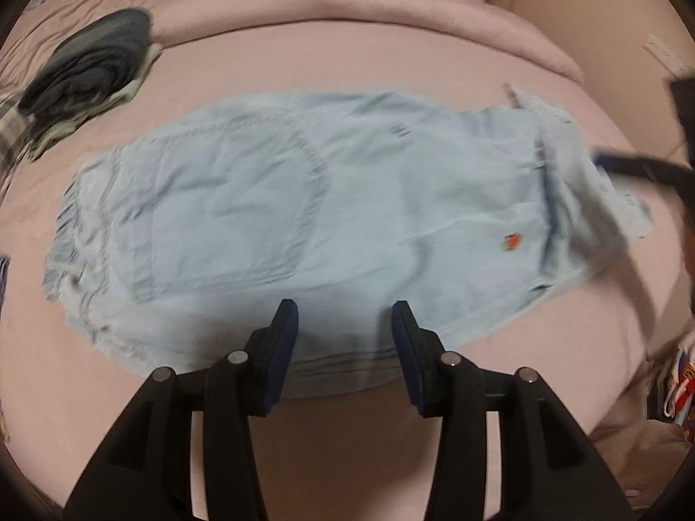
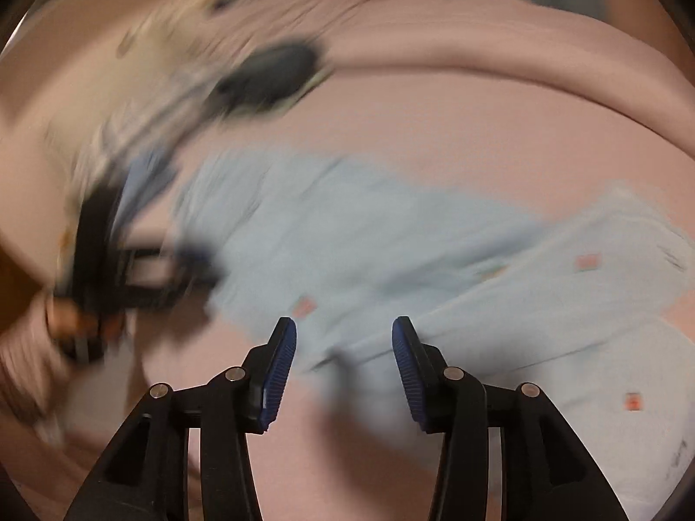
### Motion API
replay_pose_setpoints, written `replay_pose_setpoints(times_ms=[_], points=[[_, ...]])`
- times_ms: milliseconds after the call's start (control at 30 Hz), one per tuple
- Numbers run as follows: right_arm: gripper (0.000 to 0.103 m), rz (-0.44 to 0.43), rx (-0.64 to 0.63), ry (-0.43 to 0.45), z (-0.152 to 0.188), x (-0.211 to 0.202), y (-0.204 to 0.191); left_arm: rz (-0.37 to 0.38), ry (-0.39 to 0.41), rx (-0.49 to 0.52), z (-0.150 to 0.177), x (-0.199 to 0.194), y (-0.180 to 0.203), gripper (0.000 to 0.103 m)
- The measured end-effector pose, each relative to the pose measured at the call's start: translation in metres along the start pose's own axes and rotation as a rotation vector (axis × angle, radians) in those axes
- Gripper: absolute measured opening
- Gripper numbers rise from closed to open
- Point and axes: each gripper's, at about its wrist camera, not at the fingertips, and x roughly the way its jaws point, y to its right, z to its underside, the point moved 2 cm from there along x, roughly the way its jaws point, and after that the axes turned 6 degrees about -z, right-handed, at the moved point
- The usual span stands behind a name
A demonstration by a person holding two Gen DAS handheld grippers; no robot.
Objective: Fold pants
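We saw one bed (image 1: pixel 434 56), covered in a pink sheet, carrying everything. A rolled pink blanket (image 1: pixel 347 4) ran along its far edge.

One pair of pants (image 1: pixel 304 217), pale blue and short in the leg, lay spread flat across the middle of the bed, reaching nearly from its left side to its right. We counted one large stitched pocket on the left half, one small orange mark toward the right, a gathered waistband at the left end and a white label at the right end. The cloth was lightly creased, and one layer was turned over along the right end. In the right wrist view the same pants (image 2: pixel 391 252) were badly blurred, and we could make out only a few small orange squares on them.

One heap of dark clothes (image 1: pixel 87 74) sat near the bed's far left corner, apart from the pants.

We counted two grippers. The left gripper (image 1: pixel 344 317) hung over the near edge of the pants, its jaws spread with nothing between them. The right gripper (image 2: pixel 344 334) stood likewise spread and empty, over the pants' near edge.
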Motion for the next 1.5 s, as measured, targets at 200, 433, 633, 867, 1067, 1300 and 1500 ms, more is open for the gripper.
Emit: replay_pose_setpoints(times_ms=[200,433,633,867,1067,1300,1500], points=[[0.057,0.226,0.352,0.062,-0.050,-0.009,0.115,0.169,0.023,0.130,-0.025,0.009,0.067,0.044],[0.057,0.372,0.484,-0.107,-0.082,0.046,0.169,0.263,0.000,0.261,-0.041,0.038,0.136,0.044],[0.010,0.451,0.431,-0.104,-0.077,0.052,0.173,0.203,-0.002,0.316,-0.039,0.052,0.156,0.020],[0.006,0.279,0.490,0.215,-0.040,-0.047,0.161,0.223,0.016,0.294,-0.034,0.044,0.159,0.007],[0.006,0.249,0.543,0.441,0.032,-0.133,0.141,0.213,0.051,0.328,-0.033,0.034,0.169,0.007],[0.006,0.221,0.822,0.391,0.132,-0.113,0.169,0.167,0.015,0.393,-0.034,0.040,0.163,0.007],[0.044,0.126,0.920,0.539,0.144,-0.130,0.175,0.154,-0.004,0.391,-0.037,0.051,0.160,0.008]])
